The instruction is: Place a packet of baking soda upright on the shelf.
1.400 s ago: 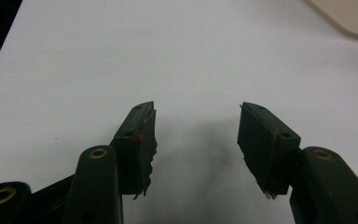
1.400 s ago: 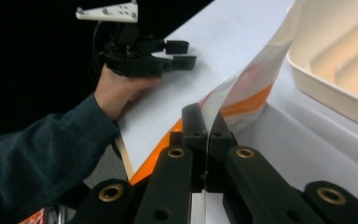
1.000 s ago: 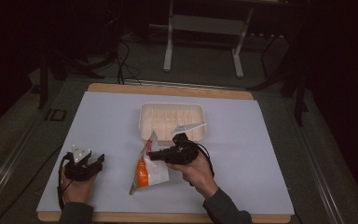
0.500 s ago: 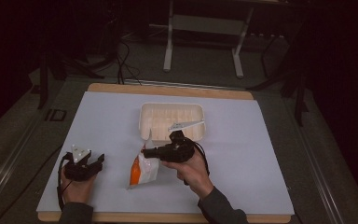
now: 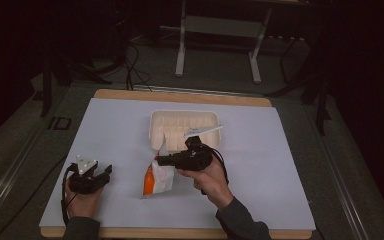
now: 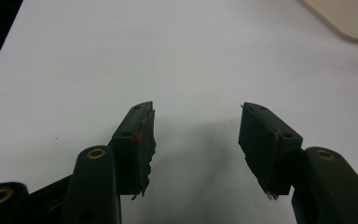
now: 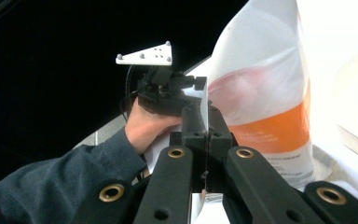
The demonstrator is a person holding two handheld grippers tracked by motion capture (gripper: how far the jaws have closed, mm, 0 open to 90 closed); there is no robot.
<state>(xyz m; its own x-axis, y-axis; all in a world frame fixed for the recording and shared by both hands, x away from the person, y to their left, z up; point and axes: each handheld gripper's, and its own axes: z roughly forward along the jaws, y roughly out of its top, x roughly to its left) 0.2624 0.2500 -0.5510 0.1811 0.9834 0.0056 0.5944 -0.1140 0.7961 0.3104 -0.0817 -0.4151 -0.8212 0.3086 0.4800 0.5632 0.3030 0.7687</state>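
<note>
High view looks down on a white worktop (image 5: pixel 110 130) with a wooden edge. A bag (image 5: pixel 157 178), white with an orange band, lies near the middle of it. The bag's long side runs from the near edge toward the far edge, and its top end points at a cream tray (image 5: pixel 180 125) just behind it. The right gripper (image 5: pixel 161 160) reaches in from the right and its fingers are pinched tight on the top edge of the bag. In the right gripper view the two black fingers (image 7: pixel 193 122) are pressed together with the thin bag edge between them, and the bag (image 7: pixel 270 93) hangs wide on the right side. A white strip (image 5: pixel 203 131) rests on the tray's near right rim. The left gripper (image 5: pixel 104 173) sits well off to the left, low on the worktop, held in a hand (image 5: pixel 80 202). In the left gripper view its fingers (image 6: pixel 137 140) are spread wide apart with bare white worktop (image 6: pixel 121 56) between them. Dark floor, cables and a metal stand (image 5: pixel 217 30) lie beyond the far edge.
</note>
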